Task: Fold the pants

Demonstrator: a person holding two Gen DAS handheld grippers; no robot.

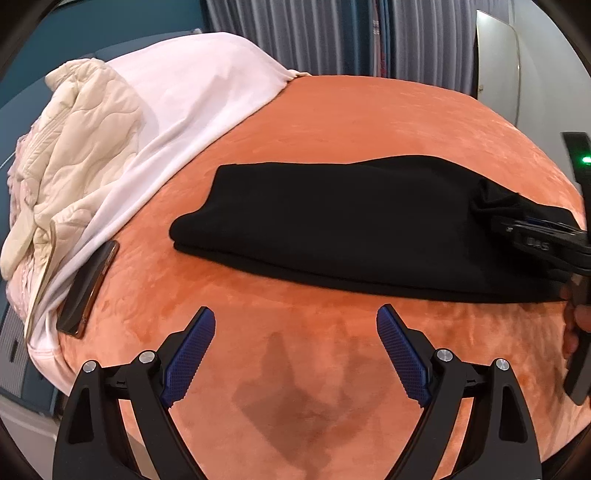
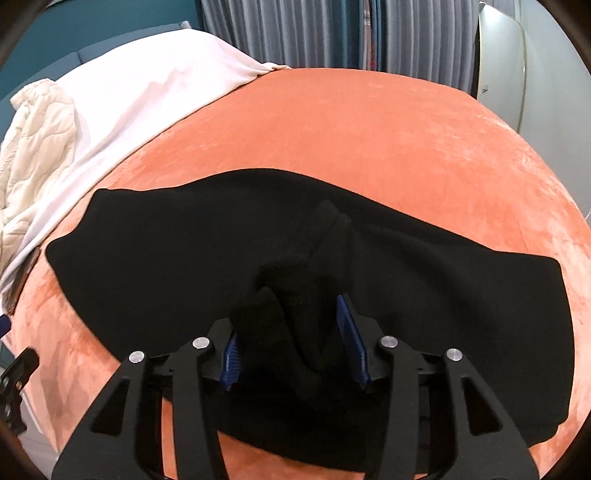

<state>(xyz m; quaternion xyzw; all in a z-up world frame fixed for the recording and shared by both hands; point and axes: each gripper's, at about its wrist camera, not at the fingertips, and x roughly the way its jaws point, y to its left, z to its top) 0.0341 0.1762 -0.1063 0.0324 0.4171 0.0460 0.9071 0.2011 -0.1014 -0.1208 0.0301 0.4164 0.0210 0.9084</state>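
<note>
Black pants (image 1: 354, 225): folded into a flat, layered rectangle lying in the middle of the orange velvet bedspread (image 1: 369, 122); one bunched ridge of cloth stands up at the end nearest the right gripper (image 2: 291, 325).

Right gripper: jaws part-way apart, the raised fold between the blue pads (image 2: 352, 343); the left pad touches the cloth, the right pad stands clear of it, so no pinch.

Left gripper (image 1: 295, 339): jaws spread wide over bare bedspread just in front of the pants, holding nothing.

White sheet (image 1: 192, 99): covers the far left of the bed.

Cream quilted jacket (image 1: 77, 147): heaped on the sheet.

Smartphone (image 1: 88, 288): dark, gold-edged, lying at the sheet's edge, well apart from the pants.

Grey curtains (image 2: 314, 33): behind the bed.
</note>
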